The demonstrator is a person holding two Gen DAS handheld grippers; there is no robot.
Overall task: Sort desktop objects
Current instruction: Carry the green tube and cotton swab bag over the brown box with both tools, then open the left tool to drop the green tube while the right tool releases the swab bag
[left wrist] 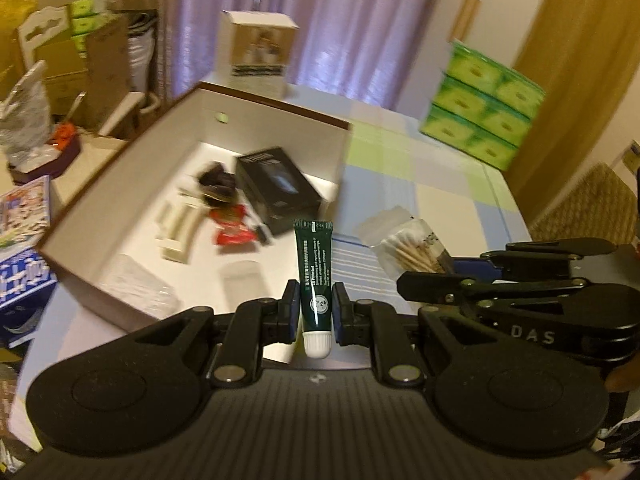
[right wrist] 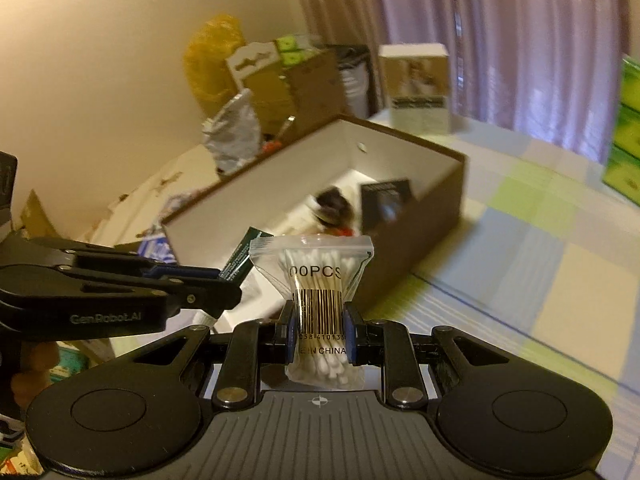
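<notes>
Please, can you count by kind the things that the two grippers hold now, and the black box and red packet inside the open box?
Tubes: 1, the green tube in the left gripper
Bags: 1, the bag of cotton swabs in the right gripper
Black boxes: 1, the black box inside the open box
Red packets: 1, the red packet
Total: 4

1. The cotton swab bag [right wrist: 318, 304] reads "00PCS", a barcode, and what seems "IN CHINA".
2. The left gripper [right wrist: 224, 280] arm reads "GenRobot.AI".
3. The right gripper [left wrist: 452, 268] arm shows "DAS".
</notes>
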